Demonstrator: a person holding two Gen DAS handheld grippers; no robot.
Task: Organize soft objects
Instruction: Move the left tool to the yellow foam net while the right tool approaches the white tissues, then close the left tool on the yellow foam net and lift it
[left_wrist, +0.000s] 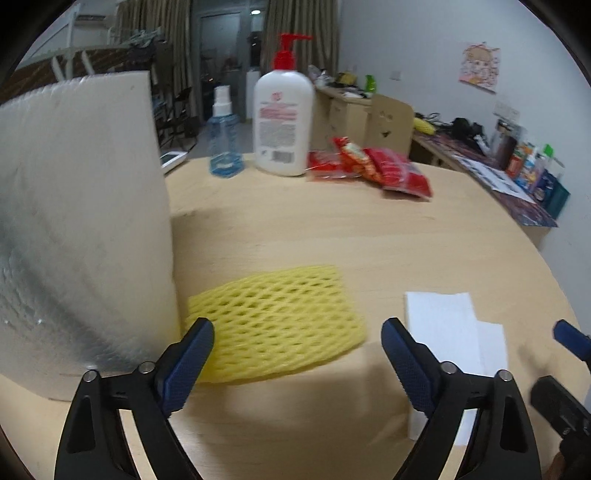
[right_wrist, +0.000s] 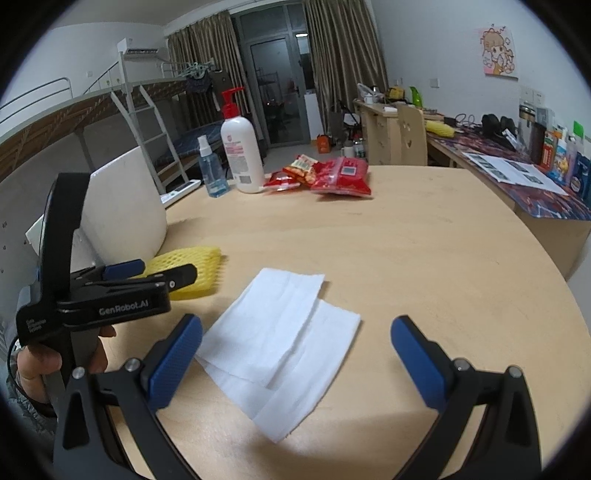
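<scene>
At the far left stands a tall white foam sheet, upright on the round pale wooden table. Just beside its foot lies the yellow foam mesh fruit sleeve, flat on the wood. The left gripper hovers over the near edge of that sleeve with its blue-padded jaws spread wide; the left pad overlaps the sleeve's near corner in the left wrist view, though whether it touches is hard to tell through the blur, and nothing is clamped. In the right wrist view a hand grasps that gripper's black handle.

To the right of the sleeve lie two overlapping white tissue sheets, flat on the table. The right gripper is held above their near end, jaws wide apart and empty, the tissues showing between the pads without either pad pressing on them.

Far across the table stand a clear blue spray bottle, a white pump bottle with a red dispenser and red snack packets.
</scene>
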